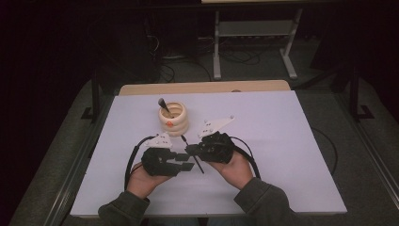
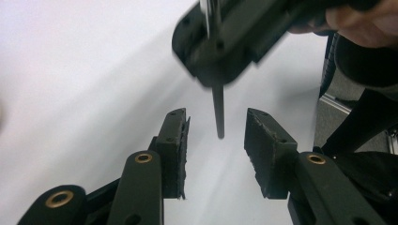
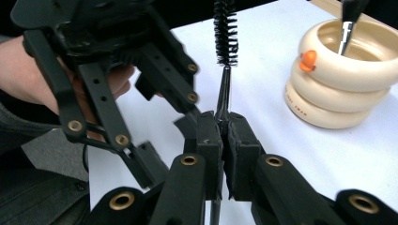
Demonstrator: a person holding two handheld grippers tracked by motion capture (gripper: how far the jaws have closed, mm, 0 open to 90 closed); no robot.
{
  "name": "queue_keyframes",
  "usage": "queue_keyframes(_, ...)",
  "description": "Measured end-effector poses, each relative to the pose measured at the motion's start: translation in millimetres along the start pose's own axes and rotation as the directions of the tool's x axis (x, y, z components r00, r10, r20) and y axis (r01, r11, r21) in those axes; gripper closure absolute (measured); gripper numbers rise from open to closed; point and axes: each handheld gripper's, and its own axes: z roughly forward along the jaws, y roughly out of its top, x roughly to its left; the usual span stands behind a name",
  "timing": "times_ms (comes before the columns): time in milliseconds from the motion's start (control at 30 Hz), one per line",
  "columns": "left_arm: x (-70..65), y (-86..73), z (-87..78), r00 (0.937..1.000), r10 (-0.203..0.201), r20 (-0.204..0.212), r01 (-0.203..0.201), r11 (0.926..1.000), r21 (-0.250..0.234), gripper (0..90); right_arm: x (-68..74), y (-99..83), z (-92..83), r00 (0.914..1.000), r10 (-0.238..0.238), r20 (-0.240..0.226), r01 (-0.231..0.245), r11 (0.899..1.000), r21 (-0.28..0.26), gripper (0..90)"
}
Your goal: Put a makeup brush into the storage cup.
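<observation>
The right tongs are clenched on the thin black handle of a bottle brush, whose bristled head stands up past the pads in the right gripper view. In the high view the brush runs slantwise from about 11 o'clock to 5 o'clock across the gap between the two hands, low over the white counter.

The left tongs are released: the pads stand apart, and the bare tip of the brush handle hangs between them without touching either pad. In the high view the left tongs lie just at 9 o'clock of the right tongs, both near the counter's front middle.

At 12 o'clock from the hands, close by, stands a cream holder of stacked rings with an orange mark on its side. A second dark tool leans inside it, tilted toward 11 o'clock. In the right gripper view the holder sits at 2 o'clock of the pads.
</observation>
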Motion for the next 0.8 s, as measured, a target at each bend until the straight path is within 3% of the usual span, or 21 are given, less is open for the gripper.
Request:
queue_keyframes(367, 3.5, -17.2, -9.7, 0.9992, -0.01, -0.038, 0.009, 0.9997, -0.024, 56.7, -18.9, -1.1, -2.2, 0.9982, 0.058, -0.015, -0.059, 0.998, -0.033, 84.5)
queue_keyframes(533, 6.8, -32.6, -13.2, 0.9983, -0.02, -0.055, 0.018, 0.9994, -0.028, 55.9, -26.2, -1.4, -2.7, 0.9971, 0.076, -0.01, -0.076, 0.996, -0.039, 84.5)
queue_keyframes(800, 7.8, -39.5, -21.1, 0.9954, -0.022, -0.093, 0.018, 0.9989, -0.042, 54.9, -38.4, -1.0, -5.5, 0.9938, 0.11, -0.01, -0.111, 0.993, -0.05, 84.5)
